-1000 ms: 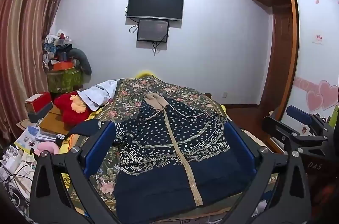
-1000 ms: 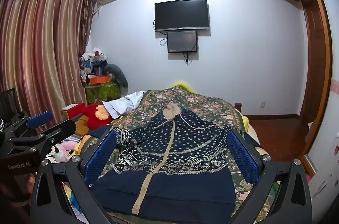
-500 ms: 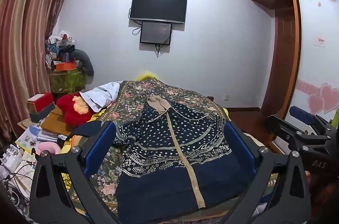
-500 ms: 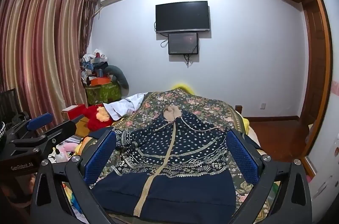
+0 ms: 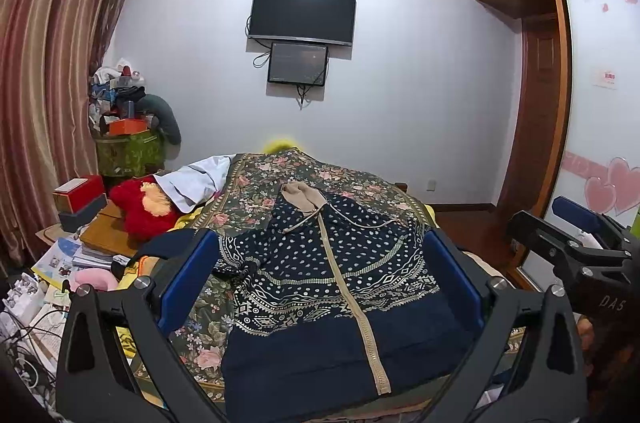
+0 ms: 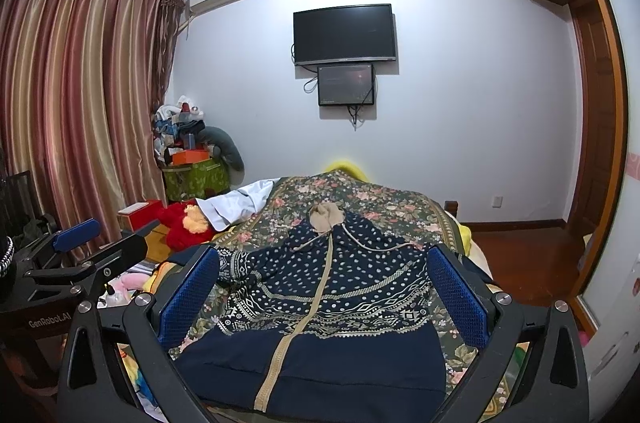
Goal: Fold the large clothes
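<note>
One navy patterned hoodie (image 5: pixel 332 287), one floral bedspread (image 5: pixel 360 183), two wall screens (image 5: pixel 302 15), one red plush toy (image 5: pixel 140 211), two hand-held grippers (image 5: pixel 320 275).

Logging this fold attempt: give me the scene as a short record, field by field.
garment: navy hoodie, spread flat, front up, hood at the far end
zip: tan zip strip down the middle, closed
surface: bed with floral cover
left gripper: open, above the hoodie's near hem, holding nothing
right gripper: open, above the near hem, holding nothing
beside bed: red plush, white cloth
wall: TV
fold: not yet started
</note>
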Motion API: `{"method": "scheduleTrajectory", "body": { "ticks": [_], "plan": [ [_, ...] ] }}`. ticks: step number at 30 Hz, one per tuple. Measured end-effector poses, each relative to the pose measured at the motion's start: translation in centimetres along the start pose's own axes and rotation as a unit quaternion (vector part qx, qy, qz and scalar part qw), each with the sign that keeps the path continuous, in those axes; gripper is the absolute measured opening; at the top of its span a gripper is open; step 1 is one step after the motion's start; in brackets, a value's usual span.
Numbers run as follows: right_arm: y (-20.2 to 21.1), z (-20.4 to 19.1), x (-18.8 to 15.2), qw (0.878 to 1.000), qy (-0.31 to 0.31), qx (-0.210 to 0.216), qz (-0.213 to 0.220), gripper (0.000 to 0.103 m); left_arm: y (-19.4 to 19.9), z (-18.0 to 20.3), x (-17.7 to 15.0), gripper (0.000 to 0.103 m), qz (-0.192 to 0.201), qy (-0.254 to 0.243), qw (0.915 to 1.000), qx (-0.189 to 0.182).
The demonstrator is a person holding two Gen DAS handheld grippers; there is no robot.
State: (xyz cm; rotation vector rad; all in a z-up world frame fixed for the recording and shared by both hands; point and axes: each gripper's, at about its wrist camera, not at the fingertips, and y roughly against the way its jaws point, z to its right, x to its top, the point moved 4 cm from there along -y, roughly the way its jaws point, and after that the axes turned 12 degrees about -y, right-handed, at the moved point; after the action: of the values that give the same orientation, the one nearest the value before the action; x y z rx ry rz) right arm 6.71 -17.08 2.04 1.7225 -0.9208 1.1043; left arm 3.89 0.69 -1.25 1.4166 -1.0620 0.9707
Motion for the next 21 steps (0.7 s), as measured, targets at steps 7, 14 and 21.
{"method": "scheduleTrajectory", "body": {
  "ticks": [7,14,21],
  "plan": [
    [0.00,0.11,0.11,1.000,0.000,0.001,0.000,0.103,-0.10,0.10,0.00,0.102,-0.001,-0.003,1.0000,-0.004],
    [-0.19,0.18,0.10,1.000,-0.001,0.001,0.001,0.103,0.16,0.22,0.05,0.102,0.002,-0.007,1.0000,-0.005],
    [-0.21,0.22,0.07,1.000,-0.001,0.001,0.001,0.103,0.20,0.26,0.12,0.103,0.003,-0.005,1.0000,-0.006]
  ]
}}
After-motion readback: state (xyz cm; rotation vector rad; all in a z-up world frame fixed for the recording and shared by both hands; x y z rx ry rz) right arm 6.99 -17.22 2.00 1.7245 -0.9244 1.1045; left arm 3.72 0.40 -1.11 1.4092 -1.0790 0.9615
